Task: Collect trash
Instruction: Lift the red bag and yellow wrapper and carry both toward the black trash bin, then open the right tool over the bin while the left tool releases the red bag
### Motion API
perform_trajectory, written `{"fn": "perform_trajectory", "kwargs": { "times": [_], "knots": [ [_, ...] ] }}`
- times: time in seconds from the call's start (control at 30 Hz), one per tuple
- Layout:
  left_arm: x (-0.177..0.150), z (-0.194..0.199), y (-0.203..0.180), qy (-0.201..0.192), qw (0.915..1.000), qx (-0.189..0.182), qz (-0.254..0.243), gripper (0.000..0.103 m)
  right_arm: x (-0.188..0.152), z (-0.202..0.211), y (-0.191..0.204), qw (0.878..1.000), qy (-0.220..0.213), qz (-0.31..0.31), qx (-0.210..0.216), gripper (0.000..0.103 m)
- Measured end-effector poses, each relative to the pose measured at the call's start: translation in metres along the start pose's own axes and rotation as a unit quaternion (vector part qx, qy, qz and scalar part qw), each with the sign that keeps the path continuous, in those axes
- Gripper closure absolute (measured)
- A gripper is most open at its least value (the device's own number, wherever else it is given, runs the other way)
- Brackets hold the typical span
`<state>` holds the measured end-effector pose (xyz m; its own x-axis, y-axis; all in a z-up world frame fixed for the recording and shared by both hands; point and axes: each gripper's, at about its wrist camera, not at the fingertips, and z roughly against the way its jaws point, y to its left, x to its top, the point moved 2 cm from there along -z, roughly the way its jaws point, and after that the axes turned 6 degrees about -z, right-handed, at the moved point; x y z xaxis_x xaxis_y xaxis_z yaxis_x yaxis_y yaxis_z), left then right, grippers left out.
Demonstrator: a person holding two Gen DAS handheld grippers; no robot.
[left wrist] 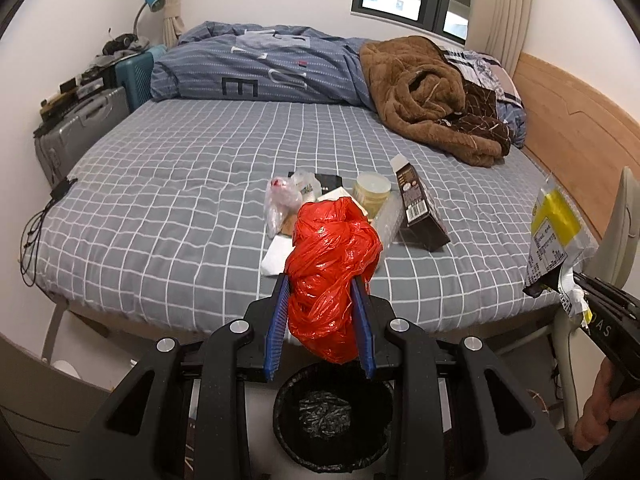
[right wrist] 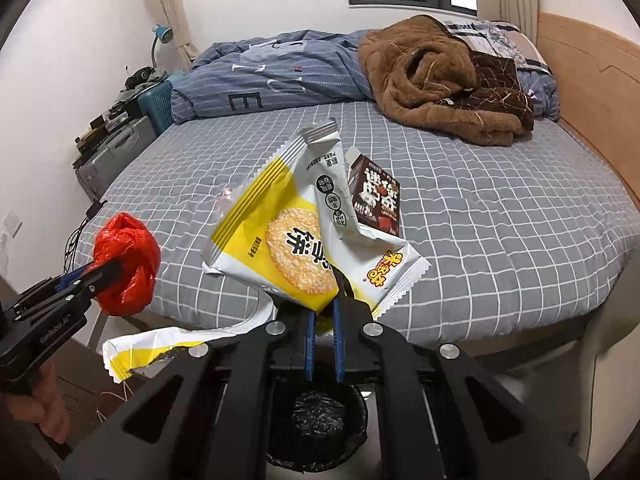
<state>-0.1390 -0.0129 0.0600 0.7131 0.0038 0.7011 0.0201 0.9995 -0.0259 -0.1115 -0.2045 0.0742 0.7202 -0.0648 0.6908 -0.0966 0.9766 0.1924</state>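
red bag, yellow-white wrapper, grey checked sheet.

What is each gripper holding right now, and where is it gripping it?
Left gripper clamps the crumpled red plastic bag around its middle. Right gripper pinches the yellow snack wrapper at its lower edge.

Bed: grey sheet, white grid; wooden headboard along right edge
Far edge: blue striped duvet, bunched
Far right corner: brown fleece blanket, heaped, beside patterned pillows
Near edge, middle: litter cluster – clear plastic bag, dark brown carton lying on side, pale round lidded tub, white paper, small black packet; items touching or overlapping
Left edge: black cable draped over side
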Motion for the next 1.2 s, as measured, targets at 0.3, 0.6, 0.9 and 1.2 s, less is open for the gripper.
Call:
{"fn": "perform_trajectory", "kwargs": {
  "times": [0.3, 0.6, 0.9, 1.2],
  "knots": [
    [-0.028, 0.001, 0.000, 0.015, 0.9999, 0.001, -0.001, 0.074, -0.027, -0.003, 0.005, 1.000, 0.016, 0.003, 0.003, 0.096],
    [-0.059, -0.015, 0.003, 0.039, 0.9992, -0.005, 0.003, 0.074, -0.053, -0.018, 0.009, 0.999, 0.032, 0.012, -0.005, 0.096],
    [-0.091, -0.039, 0.003, 0.063, 0.9980, -0.009, 0.005, 0.074, -0.088, -0.045, 0.015, 0.998, 0.063, 0.020, 0.001, 0.096],
    [-0.123, -0.074, 0.004, 0.097, 0.9953, -0.007, 0.007, 0.074, -0.124, -0.082, 0.011, 0.995, 0.103, 0.017, 0.002, 0.096]
  ]
}}
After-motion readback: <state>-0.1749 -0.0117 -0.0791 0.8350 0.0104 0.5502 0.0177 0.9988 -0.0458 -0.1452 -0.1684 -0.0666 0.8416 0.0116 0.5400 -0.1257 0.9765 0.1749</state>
